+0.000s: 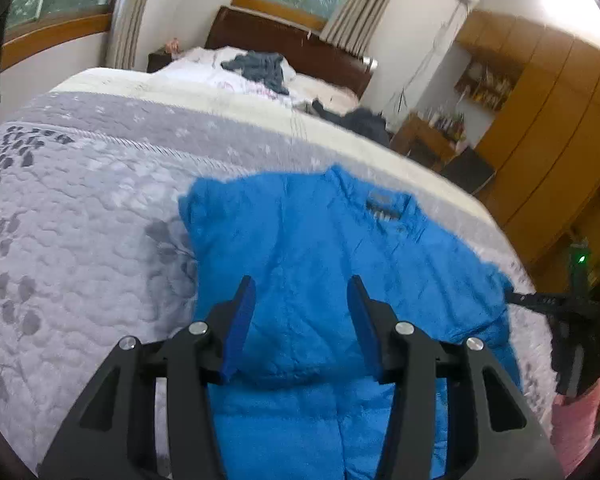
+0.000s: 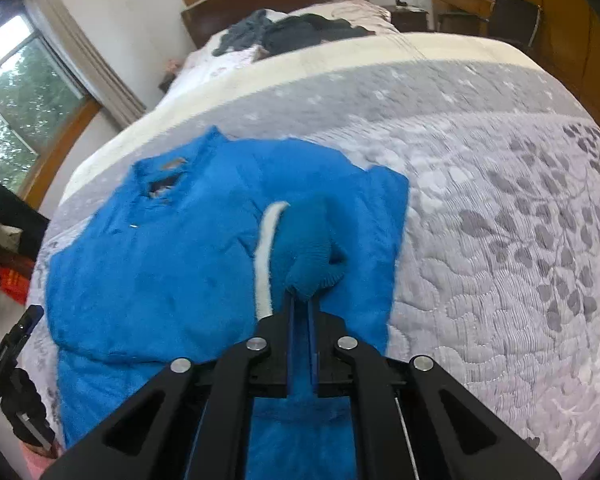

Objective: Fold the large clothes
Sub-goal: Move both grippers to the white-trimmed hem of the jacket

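- Blue robe [image 2: 152, 264] flat on quilt [image 2: 500, 208]; bed [image 1: 228, 100] otherwise bare nearby.
- Left gripper [image 1: 302, 304]: jaws wide, empty, above robe.
- Right gripper [image 2: 302, 304]: jaws clamped on sleeve [image 2: 312, 248].
- Dark clothes [image 2: 300, 30] heaped by headboard [image 1: 288, 44].

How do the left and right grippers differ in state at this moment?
The left gripper is open, its blue fingers spread wide, while the right gripper is shut. The left gripper holds nothing and points over the blue garment, whereas the right gripper pinches a bunched fold of that garment with a white trim beside it. Both share black frames, blue fingers, and a position over the same garment on the grey patterned bedspread.
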Tool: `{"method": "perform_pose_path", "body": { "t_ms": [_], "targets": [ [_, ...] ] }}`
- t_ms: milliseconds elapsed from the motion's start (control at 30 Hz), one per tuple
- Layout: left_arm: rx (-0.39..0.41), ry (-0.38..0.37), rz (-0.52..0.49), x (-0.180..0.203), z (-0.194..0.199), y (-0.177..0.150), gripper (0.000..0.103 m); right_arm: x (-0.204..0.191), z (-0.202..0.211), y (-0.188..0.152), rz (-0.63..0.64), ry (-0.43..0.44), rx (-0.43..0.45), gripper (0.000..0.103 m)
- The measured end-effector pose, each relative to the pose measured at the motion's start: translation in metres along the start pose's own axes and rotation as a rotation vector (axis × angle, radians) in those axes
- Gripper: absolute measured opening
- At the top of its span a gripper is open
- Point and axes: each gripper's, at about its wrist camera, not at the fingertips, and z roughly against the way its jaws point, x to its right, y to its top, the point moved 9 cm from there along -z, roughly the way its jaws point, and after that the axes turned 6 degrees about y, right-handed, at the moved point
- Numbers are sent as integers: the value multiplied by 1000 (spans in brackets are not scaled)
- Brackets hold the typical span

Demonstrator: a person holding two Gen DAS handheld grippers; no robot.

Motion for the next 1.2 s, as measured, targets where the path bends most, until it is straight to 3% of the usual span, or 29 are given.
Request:
{"method": "perform_pose_path", "body": {
  "t_ms": [100,233,367,467,600,733,867,933,1067,1200],
  "targets": [
    [-26,17,-10,1,-12,-4,47,6,-1,-2,9,-19,-11,9],
    [9,-2,-31,12,-3,4,48,-6,27,5,69,-95,74,18],
    [18,-12,-96,36,-1,8,49,-39,36,11,136,-48,100,19],
    [-8,-24,-119,47,-9,4,49,-56,19,9,180,-28,63,20],
    [-71,1,-124,41,-29,-8,49,-29,-10,5,138,-82,13,22],
    [-118,-17,-88,29,-46,-18,48,-5,-32,-8,63,12,-38,27],
    [-121,-20,-58,26,-50,-20,48,0,-35,-11,36,50,-42,27],
    [-119,-14,-53,26,-45,-21,48,-1,-29,-11,18,67,-36,27],
    [-99,-24,-40,18,-3,-24,49,-9,9,-23,59,115,24,38],
    [-98,-9,-89,3,47,-50,63,-17,52,-64,150,153,33,46]
  ]
}}
